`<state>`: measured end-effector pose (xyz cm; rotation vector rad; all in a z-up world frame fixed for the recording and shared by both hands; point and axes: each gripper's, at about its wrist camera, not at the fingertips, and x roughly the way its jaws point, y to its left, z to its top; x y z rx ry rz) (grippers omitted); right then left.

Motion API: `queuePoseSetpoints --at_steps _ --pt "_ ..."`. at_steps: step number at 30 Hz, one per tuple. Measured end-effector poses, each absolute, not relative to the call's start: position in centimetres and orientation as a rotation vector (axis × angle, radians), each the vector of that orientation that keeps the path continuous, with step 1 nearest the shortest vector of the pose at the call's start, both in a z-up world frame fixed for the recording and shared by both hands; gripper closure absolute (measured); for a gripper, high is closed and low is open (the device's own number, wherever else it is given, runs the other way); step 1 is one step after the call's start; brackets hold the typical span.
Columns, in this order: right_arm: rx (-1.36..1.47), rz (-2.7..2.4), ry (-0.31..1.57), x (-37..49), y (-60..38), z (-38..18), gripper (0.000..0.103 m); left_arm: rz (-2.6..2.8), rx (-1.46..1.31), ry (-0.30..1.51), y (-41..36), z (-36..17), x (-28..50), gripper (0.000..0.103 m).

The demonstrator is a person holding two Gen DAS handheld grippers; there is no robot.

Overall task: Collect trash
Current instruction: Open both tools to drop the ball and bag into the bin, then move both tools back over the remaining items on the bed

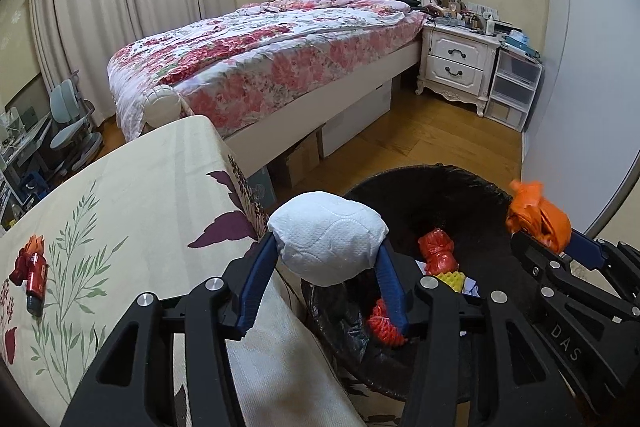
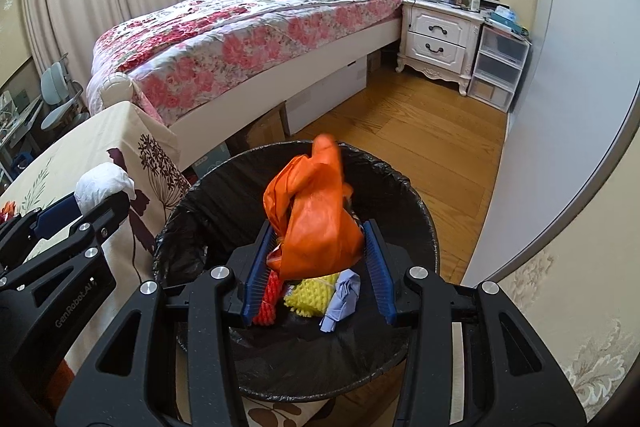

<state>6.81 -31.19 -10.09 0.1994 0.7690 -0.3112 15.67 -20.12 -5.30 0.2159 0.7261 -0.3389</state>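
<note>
My left gripper [image 1: 326, 247] is shut on a white crumpled paper wad [image 1: 328, 239], its blue pads touching both sides. It hangs over the table's edge beside the black-lined trash bin [image 1: 440, 175]. My right gripper [image 2: 320, 231] is shut on an orange plastic bag [image 2: 316, 219] right above the bin [image 2: 404, 187]. Inside the bin lie a red net [image 2: 270, 297], a yellow foam net [image 2: 312, 293], a pale blue paper [image 2: 340, 297] and a red bag [image 1: 438, 251]. The orange bag [image 1: 538, 223] shows at the right of the left wrist view; the paper wad [image 2: 102, 185] shows at the left of the right wrist view.
The table with a floral cloth [image 1: 152, 187] stands left of the bin; a red bottle with orange scrap [image 1: 34, 267] lies on it. Behind are a bed [image 1: 260, 59], a white nightstand [image 1: 456, 63], plastic drawers [image 1: 512, 87], a wood floor [image 2: 420, 131] and a grey wardrobe [image 1: 580, 87].
</note>
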Motion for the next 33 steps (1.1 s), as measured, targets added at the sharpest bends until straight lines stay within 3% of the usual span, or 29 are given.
queuePoseSetpoints --at_steps 2,5,6,10,20,33 --pt "0.197 -0.314 0.768 6.9 -31.3 -10.2 0.06 -0.337 0.223 0.724 -20.3 -5.4 15.7 0.047" --pt "0.186 -0.335 0.765 6.9 -31.4 -10.3 0.057 -0.333 0.224 0.714 -20.2 -5.3 15.8 0.029" --pt "0.186 -0.342 0.764 6.9 -31.5 -10.3 0.051 -0.325 0.225 0.707 -20.1 -5.2 15.7 0.027" --pt "0.191 -0.358 0.758 6.8 -31.7 -10.3 0.048 -0.312 0.223 0.705 -19.7 -5.0 15.9 0.021" --pt "0.165 -0.363 0.744 6.2 -30.8 -9.7 0.037 -0.258 0.201 0.703 -17.5 -4.4 15.2 0.018" --pt "0.165 -0.226 0.747 6.5 -25.0 -8.8 0.035 -0.076 0.122 0.74 -7.2 -3.9 13.8 0.018"
